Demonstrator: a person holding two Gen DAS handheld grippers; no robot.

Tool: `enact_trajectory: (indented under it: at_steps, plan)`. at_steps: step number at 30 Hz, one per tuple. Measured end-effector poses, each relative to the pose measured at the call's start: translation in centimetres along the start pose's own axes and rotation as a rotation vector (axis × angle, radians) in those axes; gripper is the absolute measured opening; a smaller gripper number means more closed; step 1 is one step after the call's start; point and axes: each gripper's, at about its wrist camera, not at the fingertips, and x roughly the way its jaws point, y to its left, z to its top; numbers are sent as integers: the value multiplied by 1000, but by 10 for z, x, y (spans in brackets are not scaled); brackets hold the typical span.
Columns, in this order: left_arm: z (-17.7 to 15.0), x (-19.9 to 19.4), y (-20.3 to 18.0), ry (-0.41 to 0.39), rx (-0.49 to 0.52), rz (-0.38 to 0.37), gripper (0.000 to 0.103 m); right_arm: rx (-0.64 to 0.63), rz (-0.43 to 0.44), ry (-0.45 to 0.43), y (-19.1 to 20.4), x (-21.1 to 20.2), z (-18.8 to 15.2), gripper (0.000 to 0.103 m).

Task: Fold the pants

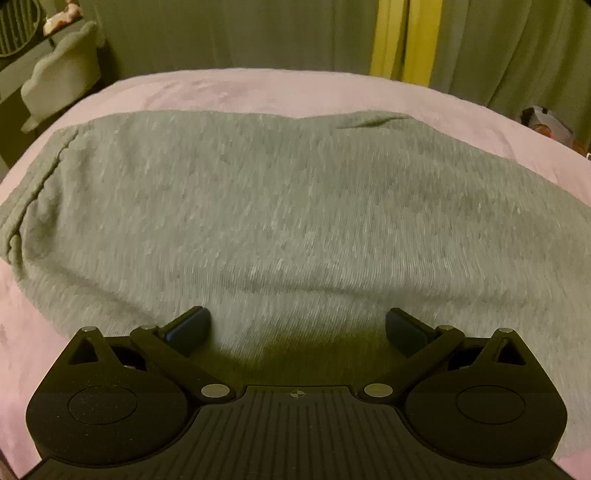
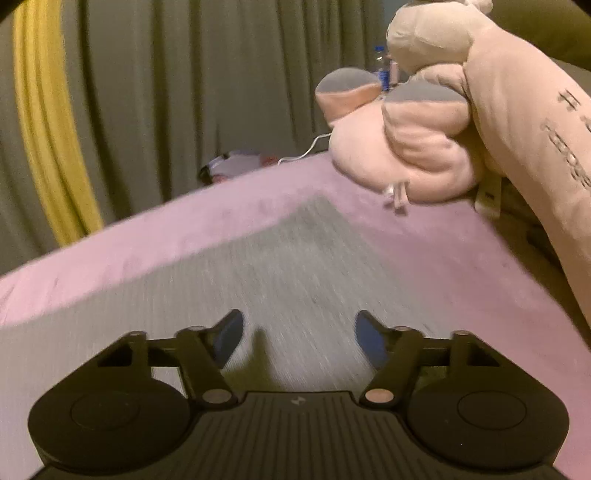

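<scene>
Grey knit pants (image 1: pixel 258 206) lie spread across a pink bed cover (image 1: pixel 229 96), with the gathered waistband at the left in the left wrist view. My left gripper (image 1: pixel 297 326) hovers just over the near edge of the fabric, open, with nothing between its fingers. In the right wrist view the pants (image 2: pixel 280 273) run away from me to a corner near the far edge of the bed cover (image 2: pixel 155 236). My right gripper (image 2: pixel 298 332) is over that cloth, open and holding nothing; the view is blurred.
A large pink plush toy (image 2: pixel 424 147) lies on the bed at the right, just beyond the pants' far corner. Olive curtains (image 1: pixel 258 33) with a yellow strip (image 1: pixel 402 37) hang behind the bed. A small padded chair (image 1: pixel 62 77) stands at the left.
</scene>
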Motion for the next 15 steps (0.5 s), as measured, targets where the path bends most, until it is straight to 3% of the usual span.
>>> enact_trajectory:
  at_steps: [2, 5, 15]
  plan:
    - [0, 1, -1, -8, 2, 2, 103, -61, 7, 53, -5, 4, -16, 59]
    - [0, 0, -1, -10, -1, 2, 103, -218, -37, 9, 9, 7, -34, 58]
    - [0, 0, 0, -13, -3, -2, 103, -241, -80, -4, 34, 25, -24, 61]
